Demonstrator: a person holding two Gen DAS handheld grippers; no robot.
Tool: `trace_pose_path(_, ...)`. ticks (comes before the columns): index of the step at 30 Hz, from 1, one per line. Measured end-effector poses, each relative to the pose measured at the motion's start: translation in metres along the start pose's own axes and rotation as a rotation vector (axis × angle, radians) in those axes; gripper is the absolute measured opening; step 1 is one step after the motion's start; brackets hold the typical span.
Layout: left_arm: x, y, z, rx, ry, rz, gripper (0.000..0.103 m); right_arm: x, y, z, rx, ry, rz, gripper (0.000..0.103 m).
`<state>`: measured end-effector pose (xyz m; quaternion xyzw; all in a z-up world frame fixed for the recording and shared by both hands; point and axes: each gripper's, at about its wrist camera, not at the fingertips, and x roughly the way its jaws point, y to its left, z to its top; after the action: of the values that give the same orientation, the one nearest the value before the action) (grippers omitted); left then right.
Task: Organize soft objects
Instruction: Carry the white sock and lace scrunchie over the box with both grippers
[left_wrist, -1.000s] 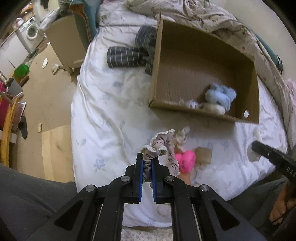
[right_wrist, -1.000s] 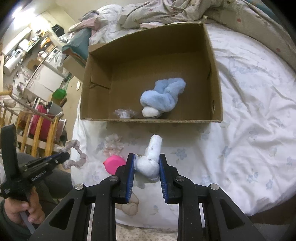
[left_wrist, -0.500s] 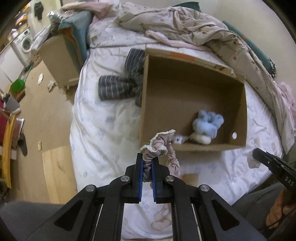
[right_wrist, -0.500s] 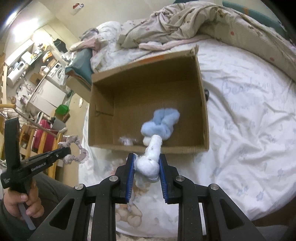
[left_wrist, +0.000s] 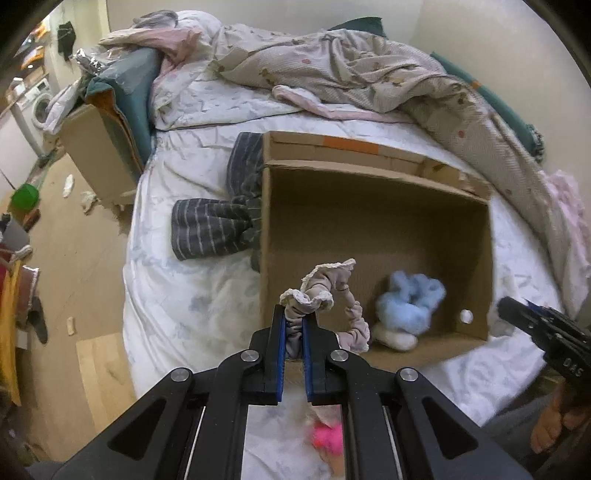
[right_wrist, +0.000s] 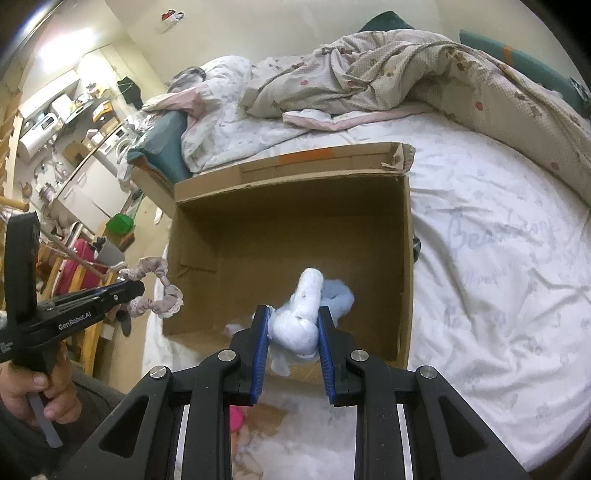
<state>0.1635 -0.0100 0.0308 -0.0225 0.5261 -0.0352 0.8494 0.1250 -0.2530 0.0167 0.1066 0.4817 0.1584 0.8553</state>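
An open cardboard box (left_wrist: 376, 218) (right_wrist: 295, 206) lies on the bed. Inside it are a fluffy light-blue soft object (left_wrist: 410, 295) (right_wrist: 340, 295) and a small white one (left_wrist: 395, 338). My left gripper (left_wrist: 294, 321) is shut on a mauve scrunchie with white lace trim (left_wrist: 325, 291) and holds it above the box's near left corner; it also shows in the right wrist view (right_wrist: 155, 291). My right gripper (right_wrist: 293, 325) is shut on a white fluffy soft object (right_wrist: 301, 314), over the box's near wall. A pink soft object (left_wrist: 327, 437) lies on the sheet below.
A rumpled beige quilt (left_wrist: 351, 70) covers the far side of the bed. A dark striped garment (left_wrist: 218, 221) lies left of the box. A floral white sheet (right_wrist: 498, 258) spreads to the right. The bed's left edge drops to a wooden floor (left_wrist: 74, 258).
Both grippers have lifted and moved forward with their loads, from above the sheet in front of the box to over its near wall. The pink object stayed on the sheet.
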Motion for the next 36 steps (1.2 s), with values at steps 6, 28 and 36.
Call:
trace_pose_path(6,0.026,-0.014,0.002,0.049,0.001,-0.009,0.008,0.030,-0.016,-0.008,0.046,0.038,-0.036,0.026)
trace_pose_path(28,0.055,-0.008,-0.006,0.047,0.005,-0.013,0.008,0.063,-0.039,-0.015,0.112,0.133,-0.119,0.027)
trace_pose_path(36,0.056,-0.009,-0.007,0.050,0.010,-0.016,0.008,0.067,-0.037,-0.014,0.114,0.141,-0.093,0.027)
